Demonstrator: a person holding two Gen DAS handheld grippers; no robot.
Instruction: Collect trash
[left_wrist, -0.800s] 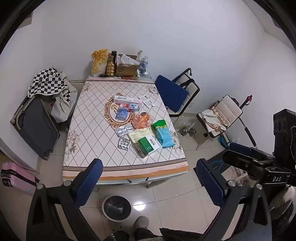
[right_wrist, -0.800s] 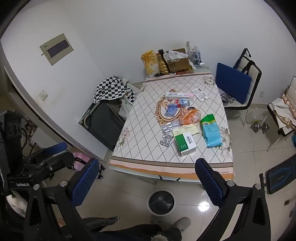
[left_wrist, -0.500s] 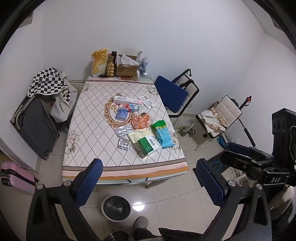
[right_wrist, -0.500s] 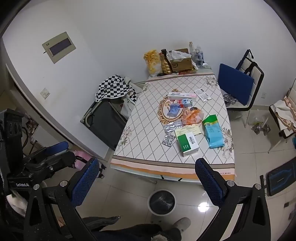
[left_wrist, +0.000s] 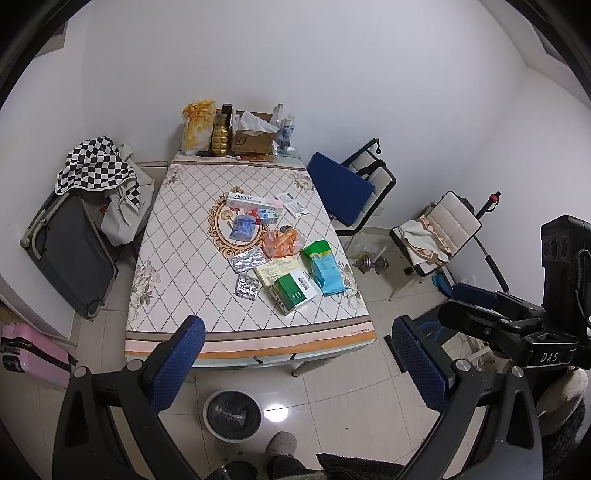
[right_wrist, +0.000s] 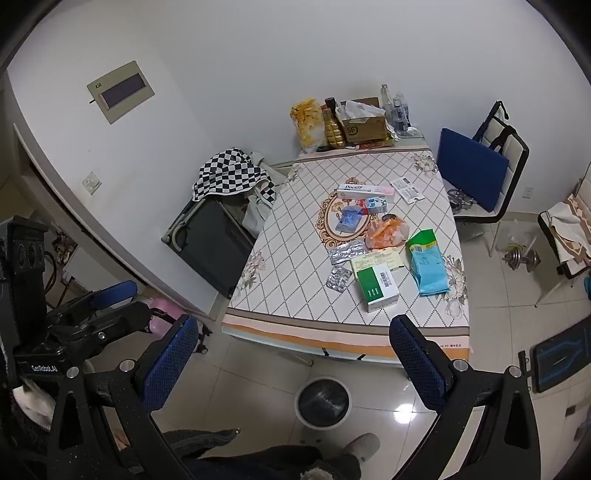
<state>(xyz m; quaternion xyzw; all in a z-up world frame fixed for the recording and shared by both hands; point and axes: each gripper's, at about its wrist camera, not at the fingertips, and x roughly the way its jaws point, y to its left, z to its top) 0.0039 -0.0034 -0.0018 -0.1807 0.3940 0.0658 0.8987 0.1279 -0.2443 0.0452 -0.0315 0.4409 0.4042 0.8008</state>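
Note:
A table with a diamond-pattern cloth (left_wrist: 184, 258) (right_wrist: 295, 258) holds scattered trash: a green and white box (left_wrist: 293, 291) (right_wrist: 376, 286), a blue and green pouch (left_wrist: 325, 267) (right_wrist: 426, 262), an orange bag (left_wrist: 282, 242) (right_wrist: 388, 230), blister packs (left_wrist: 247, 286) (right_wrist: 339, 278), and a long "Doctor" box (left_wrist: 253, 201) (right_wrist: 364, 191). A round waste bin (left_wrist: 232, 415) (right_wrist: 324, 402) stands on the floor before the table. My left gripper (left_wrist: 299, 363) and right gripper (right_wrist: 293, 360) are both open and empty, high above the floor, short of the table.
A cardboard box (left_wrist: 255, 138), bottles and a yellow bag stand at the table's far end. A dark suitcase with checkered cloth (left_wrist: 70, 236) is on the left. Chairs (left_wrist: 347, 192) (left_wrist: 439, 232) and a dumbbell (left_wrist: 371, 264) are on the right. The person's slippered foot (left_wrist: 282, 445) is near the bin.
Both views have shifted slightly; the table sits a touch lower and closer in the right wrist view. Both grippers stay open and empty.

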